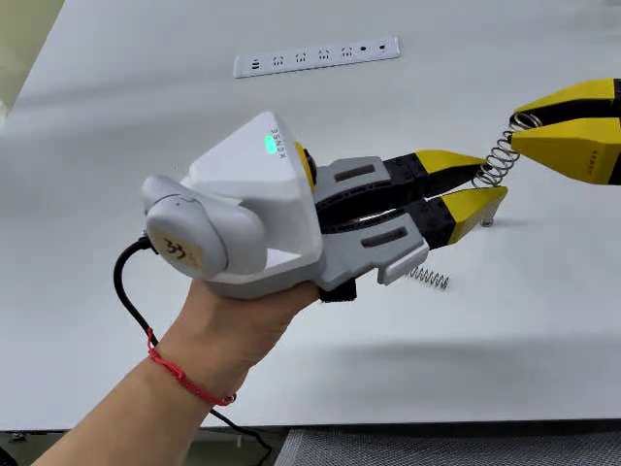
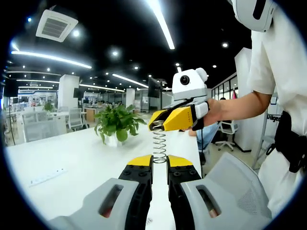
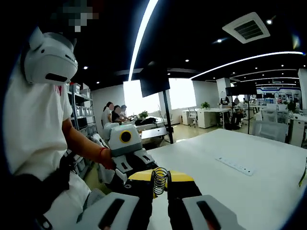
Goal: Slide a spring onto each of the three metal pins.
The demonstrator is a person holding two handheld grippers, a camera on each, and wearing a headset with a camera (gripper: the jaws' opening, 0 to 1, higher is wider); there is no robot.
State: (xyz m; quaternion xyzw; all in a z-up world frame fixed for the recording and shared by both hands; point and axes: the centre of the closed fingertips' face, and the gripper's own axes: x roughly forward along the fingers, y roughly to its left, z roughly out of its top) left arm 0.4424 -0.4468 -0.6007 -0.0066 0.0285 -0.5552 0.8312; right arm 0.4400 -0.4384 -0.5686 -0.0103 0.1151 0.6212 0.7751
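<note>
1. Left gripper point(image 1: 482, 181): taken as the landmark for this list. Held in a hand point(image 1: 228, 325) with a red cord point(image 1: 184, 377) at the wrist, raised above a white table point(image 1: 126, 146). Yellow-tipped jaws drawn nearly together, with only a narrow gap in the left gripper view. Clamped on one end of a spring.
2. Spring point(image 1: 499, 153): silver coil, off the table, one end caught at the left gripper's tips. Stretched and slightly bowed, running away from those tips to the facing gripper.
3. Right gripper point(image 1: 516, 126): opposite the left gripper's tips, tip to tip with it and slightly higher in the head view. Jaws closed down on the far end of the same spring. In the right gripper view the coil end sits squarely between the two tips.
4. Second spring point(image 1: 428, 278): smaller, lying flat on the table just beneath the left gripper's lower jaw, touched by neither gripper.
5. Small metal piece point(image 1: 485, 222): on the table directly under the left gripper's tips, too small to identify.
6. Power strip point(image 1: 315, 56): white, flat on the table, well beyond the left gripper.
7. Potted plant point(image 2: 117, 123): green, standing at the table's far end, beyond the left gripper and the right gripper.
</note>
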